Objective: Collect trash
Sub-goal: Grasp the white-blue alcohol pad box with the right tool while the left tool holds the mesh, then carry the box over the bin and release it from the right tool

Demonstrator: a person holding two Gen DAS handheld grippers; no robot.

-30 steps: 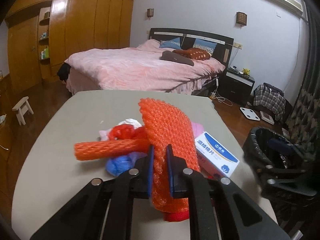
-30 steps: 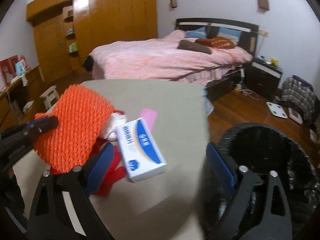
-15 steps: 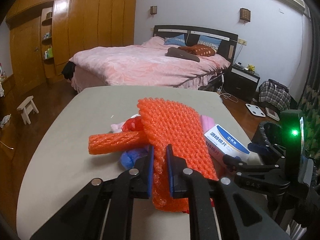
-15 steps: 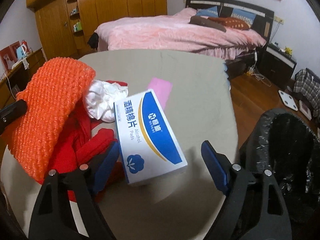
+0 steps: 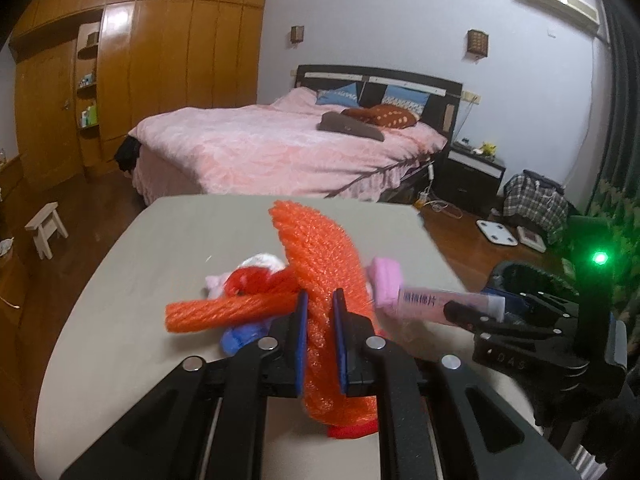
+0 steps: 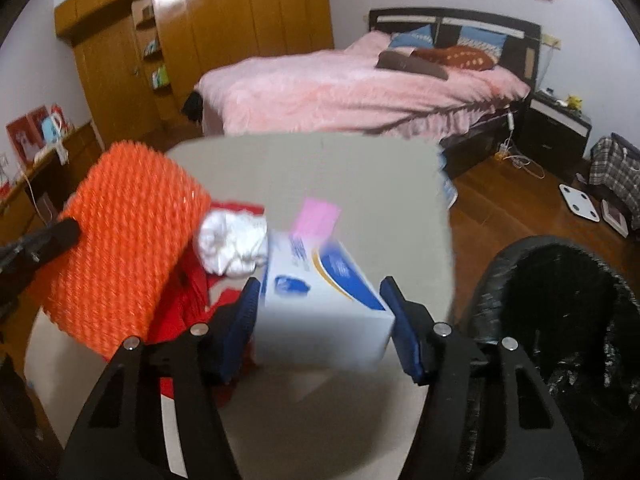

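My left gripper (image 5: pixel 320 320) is shut on a wide orange foam net (image 5: pixel 320 256), held just above the beige table (image 5: pixel 180 240). Beneath it lie a rolled orange net (image 5: pixel 224 312), red scraps (image 6: pixel 188 300), a blue scrap (image 5: pixel 240 336), a white crumpled tissue (image 6: pixel 232 244) and a pink paper (image 6: pixel 316 216). My right gripper (image 6: pixel 320 304) is closing on a white and blue box (image 6: pixel 332 280). The box sits between the jaws, and both blue pads meet its sides. A black-lined trash bin (image 6: pixel 560 320) stands just right of the table.
A pink bed (image 5: pixel 280 152) fills the room behind the table. A wooden wardrobe (image 5: pixel 160 60) lines the left wall. On the floor are a small stool (image 5: pixel 46 228) at left and a white scale (image 5: pixel 496 232) at right. A black nightstand (image 5: pixel 468 176) stands by the bed.
My right gripper has moved forward over the box and its jaws have narrowed onto its sides. The box now looks tipped. The left gripper still grips the orange net.
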